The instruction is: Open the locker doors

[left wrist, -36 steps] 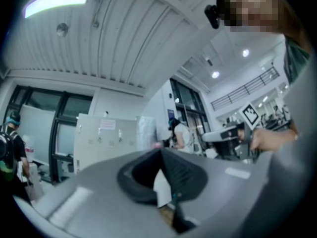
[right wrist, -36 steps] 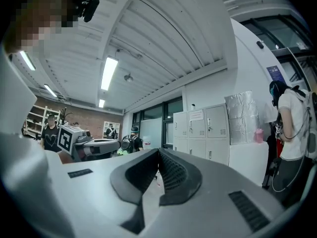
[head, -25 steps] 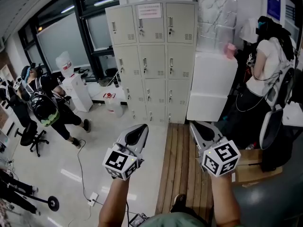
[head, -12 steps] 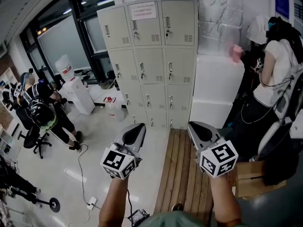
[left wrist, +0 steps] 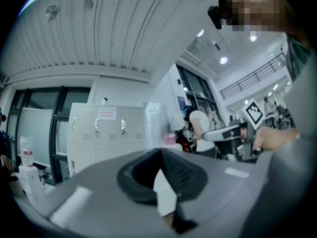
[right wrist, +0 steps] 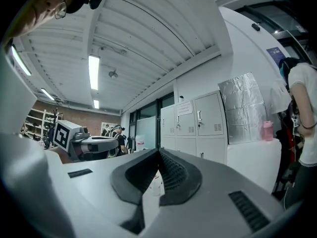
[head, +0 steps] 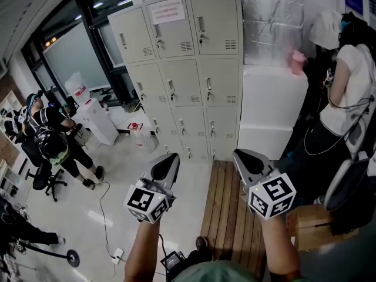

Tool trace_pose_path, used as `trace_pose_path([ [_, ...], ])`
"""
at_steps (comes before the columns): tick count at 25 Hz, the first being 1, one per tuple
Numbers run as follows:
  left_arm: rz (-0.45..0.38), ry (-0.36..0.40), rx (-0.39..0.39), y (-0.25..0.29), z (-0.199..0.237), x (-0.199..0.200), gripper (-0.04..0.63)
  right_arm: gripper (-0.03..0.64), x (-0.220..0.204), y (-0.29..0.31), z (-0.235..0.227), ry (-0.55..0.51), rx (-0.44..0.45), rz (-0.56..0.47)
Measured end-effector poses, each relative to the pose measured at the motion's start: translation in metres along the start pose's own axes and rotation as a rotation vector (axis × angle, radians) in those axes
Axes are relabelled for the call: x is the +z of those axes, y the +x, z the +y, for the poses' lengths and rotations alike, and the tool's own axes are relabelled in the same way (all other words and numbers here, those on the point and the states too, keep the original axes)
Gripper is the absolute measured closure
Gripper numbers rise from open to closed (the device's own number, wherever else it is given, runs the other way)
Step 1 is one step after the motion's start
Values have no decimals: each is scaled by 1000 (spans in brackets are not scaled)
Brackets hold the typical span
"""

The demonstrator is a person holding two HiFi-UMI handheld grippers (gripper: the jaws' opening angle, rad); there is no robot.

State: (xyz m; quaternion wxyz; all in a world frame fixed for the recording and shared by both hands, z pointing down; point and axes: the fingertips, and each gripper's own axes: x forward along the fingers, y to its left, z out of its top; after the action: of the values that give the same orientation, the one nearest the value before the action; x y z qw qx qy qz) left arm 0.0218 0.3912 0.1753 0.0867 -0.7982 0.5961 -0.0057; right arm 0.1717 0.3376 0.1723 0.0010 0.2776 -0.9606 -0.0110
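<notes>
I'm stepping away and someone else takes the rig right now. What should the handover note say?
Left hand-held gripper: shut, empty, held out in front.
Right hand-held gripper: shut, empty, beside it.
Lockers: ahead against the wall, apart from both grippers; every door in view closed.
Done: no door opened.
Left: walk up, grip a door handle, pull; repeat for the other doors.

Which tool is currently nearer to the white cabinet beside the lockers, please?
Right. The right tool is held before the white cabinet; the left tool is farther left, before the lockers.
</notes>
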Motion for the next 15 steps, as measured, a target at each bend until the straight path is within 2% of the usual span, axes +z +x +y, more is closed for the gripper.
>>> trace_pose_path([
  [6, -12, -9, -37, 47, 29, -11, 595, 612, -5, 37, -34, 0, -46, 4],
  [15, -36, -4, -79, 103, 106, -24, 595, 612, -10, 123, -63, -4, -98, -18],
])
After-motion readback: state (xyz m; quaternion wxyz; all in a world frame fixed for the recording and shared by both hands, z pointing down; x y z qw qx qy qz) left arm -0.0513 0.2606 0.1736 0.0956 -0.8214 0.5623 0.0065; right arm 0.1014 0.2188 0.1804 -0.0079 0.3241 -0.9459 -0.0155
